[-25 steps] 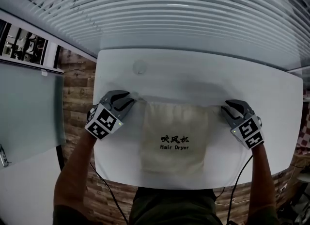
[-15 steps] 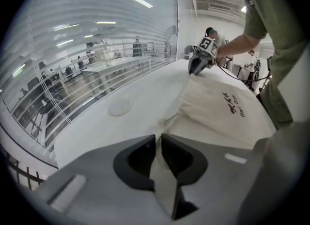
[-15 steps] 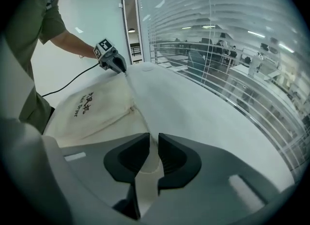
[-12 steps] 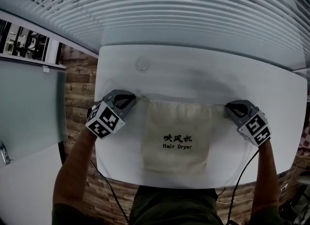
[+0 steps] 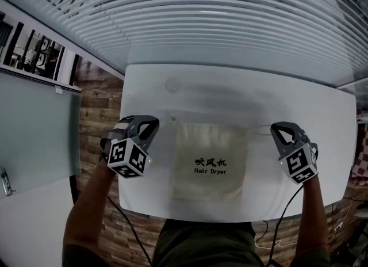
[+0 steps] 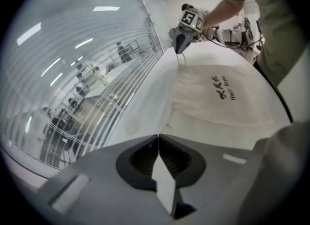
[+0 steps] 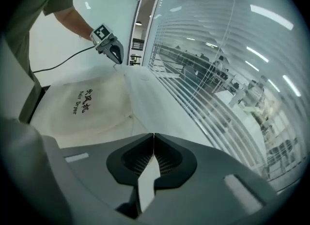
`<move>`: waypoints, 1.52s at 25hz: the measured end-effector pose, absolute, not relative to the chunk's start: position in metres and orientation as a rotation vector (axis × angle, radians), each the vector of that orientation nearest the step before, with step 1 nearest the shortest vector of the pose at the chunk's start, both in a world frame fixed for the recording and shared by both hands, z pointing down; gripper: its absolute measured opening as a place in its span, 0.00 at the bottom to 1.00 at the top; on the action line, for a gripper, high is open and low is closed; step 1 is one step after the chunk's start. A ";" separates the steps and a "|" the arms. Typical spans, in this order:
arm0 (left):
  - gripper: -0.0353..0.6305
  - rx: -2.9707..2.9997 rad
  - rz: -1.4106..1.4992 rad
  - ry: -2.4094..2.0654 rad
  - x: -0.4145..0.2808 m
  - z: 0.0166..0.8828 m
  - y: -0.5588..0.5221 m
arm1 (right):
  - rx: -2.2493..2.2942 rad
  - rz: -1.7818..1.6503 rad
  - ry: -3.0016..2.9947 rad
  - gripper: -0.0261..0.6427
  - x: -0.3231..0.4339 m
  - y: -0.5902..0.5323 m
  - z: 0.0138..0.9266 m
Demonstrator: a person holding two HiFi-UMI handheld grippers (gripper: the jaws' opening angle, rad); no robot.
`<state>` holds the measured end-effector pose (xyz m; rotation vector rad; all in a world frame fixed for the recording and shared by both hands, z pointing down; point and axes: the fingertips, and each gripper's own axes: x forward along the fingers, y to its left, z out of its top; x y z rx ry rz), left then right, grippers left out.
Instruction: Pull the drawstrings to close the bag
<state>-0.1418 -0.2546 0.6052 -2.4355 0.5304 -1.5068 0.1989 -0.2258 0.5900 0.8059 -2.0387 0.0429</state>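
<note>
We have the cream bag (image 5: 211,162) lying flat on the white counter (image 5: 230,93), its mouth on the side away from us and its black "Hair Dryer" print (image 5: 210,171) facing up. The left gripper (image 6: 158,136) sits just beside the bag's far left corner and the right gripper (image 7: 153,135) just beside the far right corner, each off the cloth. Both pairs of jaws are clenched, tips pressed together. At the tip of the left one, a thin loop of the left drawstring (image 7: 118,65) hangs down toward the bag; at the tip of the right one, the right drawstring (image 6: 181,60) does the same. The cords are too fine for us to make out between the jaws themselves, so the pinch is likely rather than plain. The bag's top edge spans its full width. Beyond the bag, past the counter's far edge, run window blinds (image 5: 218,24).
</note>
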 end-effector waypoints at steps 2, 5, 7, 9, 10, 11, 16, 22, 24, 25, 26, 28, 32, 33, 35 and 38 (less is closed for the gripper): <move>0.07 -2.339 -1.503 0.535 -0.146 0.584 -0.246 | 0.815 -0.023 -1.994 0.06 0.201 -0.216 0.578; 0.07 -2.240 -1.472 0.560 -0.153 0.550 -0.232 | 0.851 -0.106 -1.957 0.06 0.206 -0.201 0.552; 0.07 -2.193 -1.449 0.574 -0.154 0.526 -0.222 | 0.885 -0.161 -1.951 0.06 0.209 -0.190 0.528; 0.07 -2.158 -1.435 0.586 -0.158 0.508 -0.214 | 0.914 -0.219 -1.942 0.06 0.208 -0.183 0.507; 0.07 -2.141 -1.431 0.595 -0.161 0.500 -0.213 | 0.927 -0.247 -1.935 0.06 0.207 -0.182 0.498; 0.07 -2.124 -1.428 0.607 -0.164 0.492 -0.212 | 0.940 -0.274 -1.928 0.06 0.205 -0.182 0.489; 0.07 -2.042 -1.409 0.731 -0.172 0.446 -0.219 | 1.021 -0.372 -1.899 0.06 0.209 -0.185 0.444; 0.07 -1.965 -1.407 0.849 -0.201 0.411 -0.223 | 1.141 -0.440 -1.822 0.06 0.221 -0.189 0.407; 0.07 -1.948 -1.412 0.904 -0.217 0.402 -0.226 | 1.181 -0.435 -1.793 0.06 0.237 -0.188 0.398; 0.07 -1.941 -1.409 0.926 -0.224 0.397 -0.227 | 1.194 -0.434 -1.784 0.06 0.243 -0.188 0.394; 0.07 -1.936 -1.405 0.944 -0.229 0.392 -0.228 | 1.202 -0.437 -1.777 0.06 0.247 -0.187 0.390; 0.07 -1.913 -1.395 0.968 -0.236 0.384 -0.230 | 1.215 -0.457 -1.762 0.06 0.251 -0.188 0.382; 0.07 -1.904 -1.370 1.048 -0.250 0.367 -0.236 | 1.264 -0.469 -1.752 0.06 0.258 -0.189 0.369; 0.07 -1.899 -1.364 1.072 -0.254 0.363 -0.237 | 1.272 -0.475 -1.750 0.06 0.259 -0.189 0.365; 0.07 -1.885 -1.352 1.122 -0.261 0.352 -0.240 | 1.290 -0.500 -1.750 0.06 0.259 -0.191 0.352; 0.07 -1.897 -1.333 1.199 -0.270 0.341 -0.243 | 1.318 -0.520 -1.763 0.06 0.258 -0.193 0.339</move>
